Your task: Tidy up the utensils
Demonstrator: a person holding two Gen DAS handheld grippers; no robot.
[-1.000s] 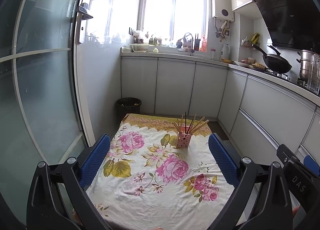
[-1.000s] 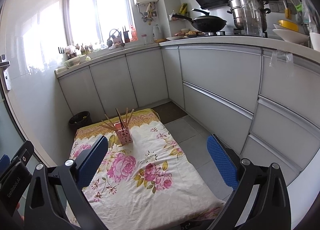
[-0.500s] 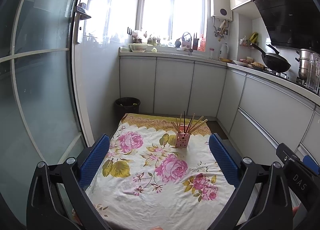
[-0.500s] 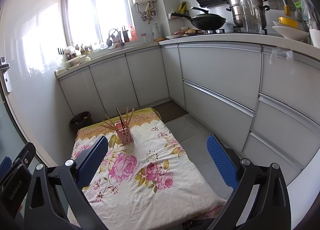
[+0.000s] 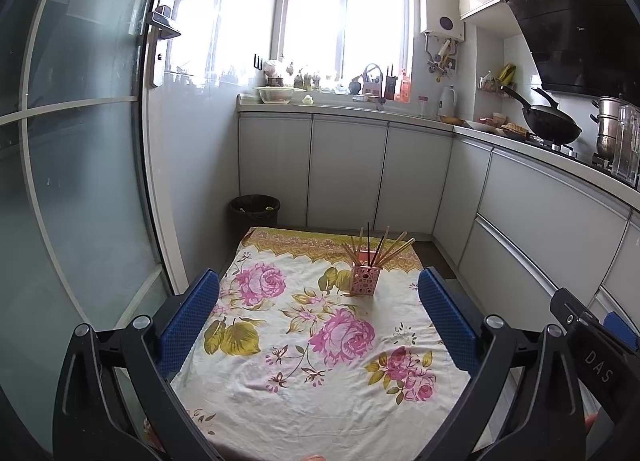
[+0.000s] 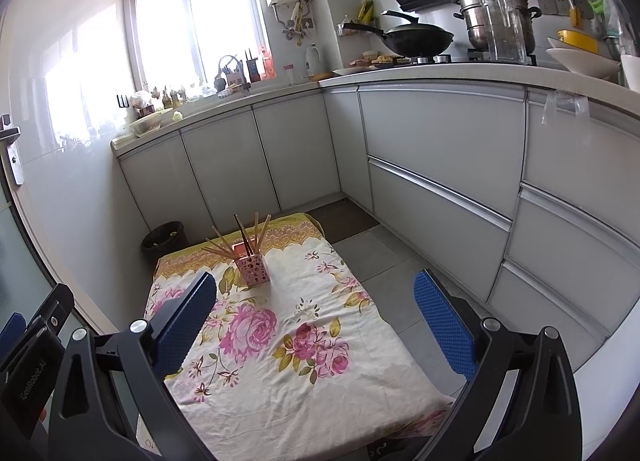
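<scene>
A pink perforated holder (image 5: 365, 280) stands upright near the far end of a floral cloth (image 5: 320, 341), with several chopsticks (image 5: 376, 247) fanned out of it. It also shows in the right wrist view (image 6: 253, 269) with its chopsticks (image 6: 244, 237). My left gripper (image 5: 318, 315) is open and empty, held high above the near part of the cloth. My right gripper (image 6: 316, 313) is open and empty, also well short of the holder. No loose utensils show on the cloth (image 6: 288, 341).
A black bin (image 5: 255, 209) stands beyond the cloth's far left corner. Grey cabinets (image 6: 440, 165) run along the back and right. A wok (image 6: 416, 39) and steel pots (image 6: 496, 17) sit on the counter. A glass door (image 5: 80, 181) is at left.
Both grippers have drifted slightly; the view shifts a little. The holder and chopsticks have not moved, and both grippers stay open.
</scene>
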